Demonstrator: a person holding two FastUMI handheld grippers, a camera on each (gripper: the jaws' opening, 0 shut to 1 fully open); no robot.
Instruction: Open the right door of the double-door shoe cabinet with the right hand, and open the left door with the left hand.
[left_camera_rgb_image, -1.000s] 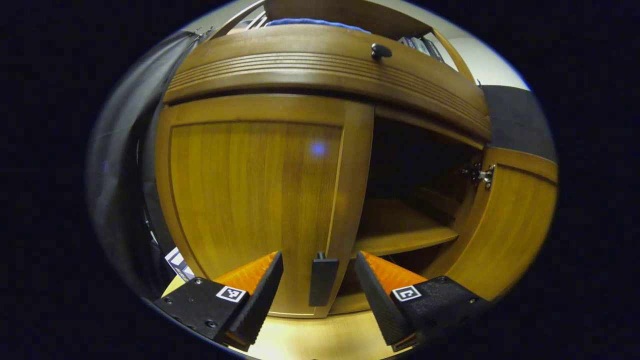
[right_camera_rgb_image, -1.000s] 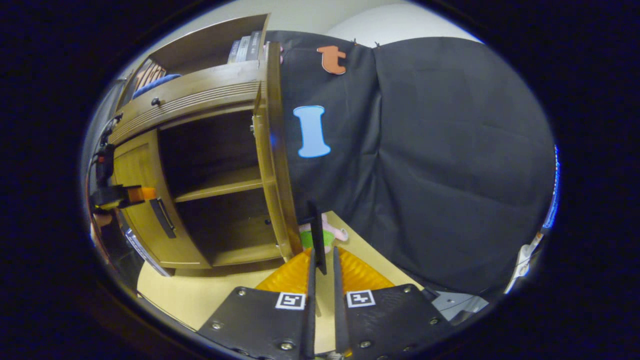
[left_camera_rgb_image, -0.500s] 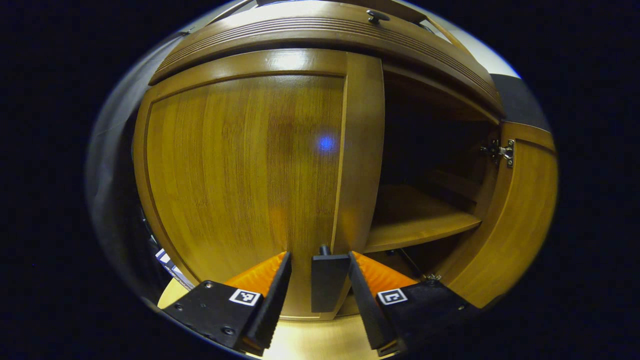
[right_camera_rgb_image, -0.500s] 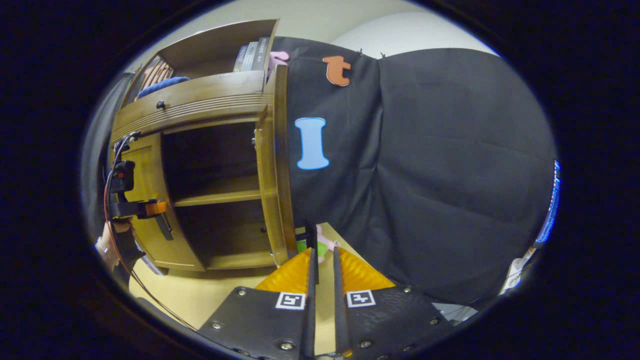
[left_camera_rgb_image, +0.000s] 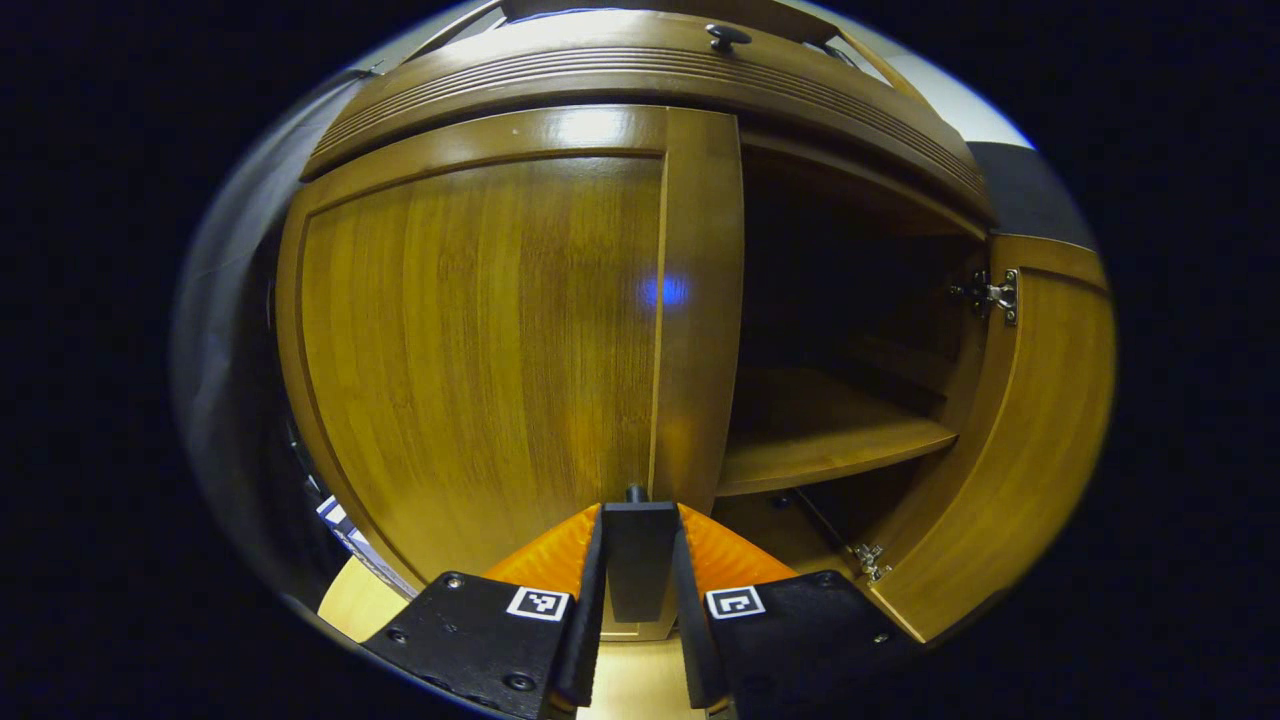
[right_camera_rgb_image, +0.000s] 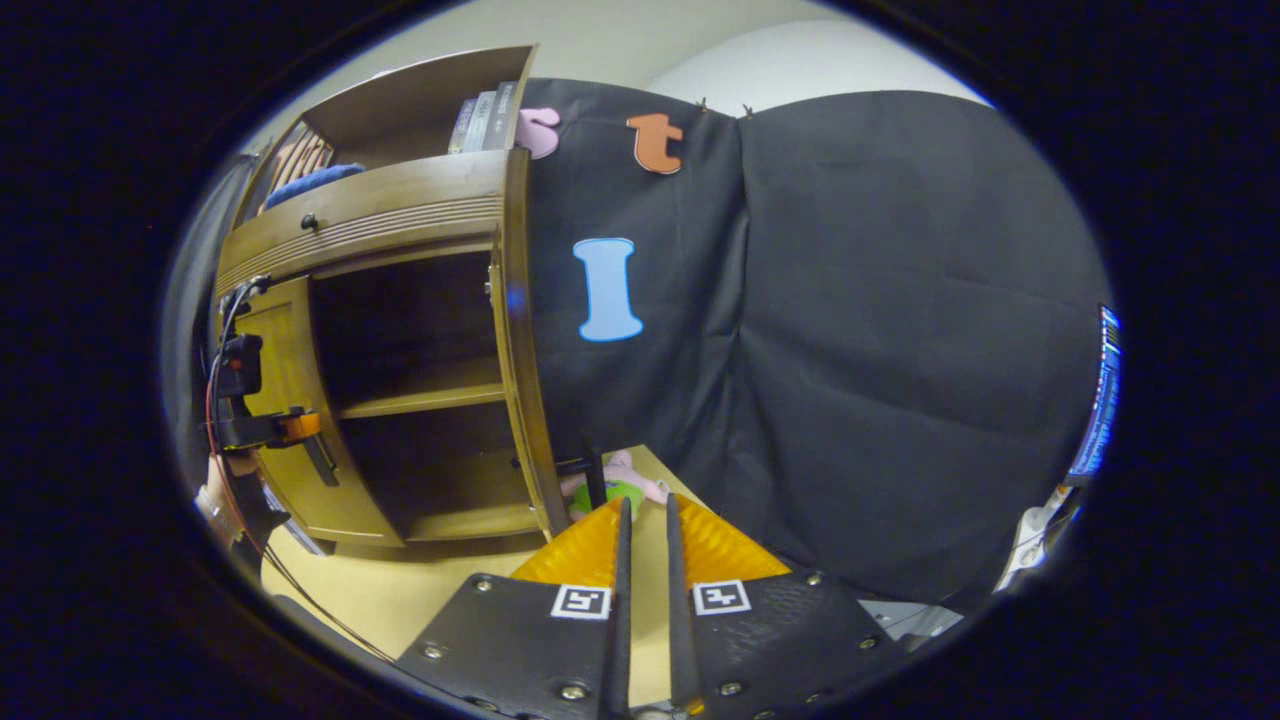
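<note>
The wooden shoe cabinet's left door (left_camera_rgb_image: 480, 330) is closed. My left gripper (left_camera_rgb_image: 638, 515) is shut on that door's dark bar handle (left_camera_rgb_image: 637, 560), one finger pressing each side. The right door (left_camera_rgb_image: 1030, 430) stands swung wide open, baring a shelf (left_camera_rgb_image: 830, 445) in the dark inside. In the right gripper view the open right door (right_camera_rgb_image: 515, 350) is seen edge-on, and its handle (right_camera_rgb_image: 597, 478) sits just left of my right gripper (right_camera_rgb_image: 645, 505), whose fingers are shut to a narrow slit with nothing between them. Far left there, the left gripper (right_camera_rgb_image: 300, 425) holds the left door's handle.
A drawer front with a dark knob (left_camera_rgb_image: 727, 36) runs above the doors. Books (right_camera_rgb_image: 480, 100) and a blue cloth (right_camera_rgb_image: 310, 180) rest on top. A pink and green soft toy (right_camera_rgb_image: 620, 488) lies on the light floor (right_camera_rgb_image: 400, 590) behind the open door. Black cloth wall (right_camera_rgb_image: 880, 350) hangs right.
My left gripper moved in and shut on the left door's handle. The right door's handle slipped out from between my right gripper's fingers and now lies to their left.
</note>
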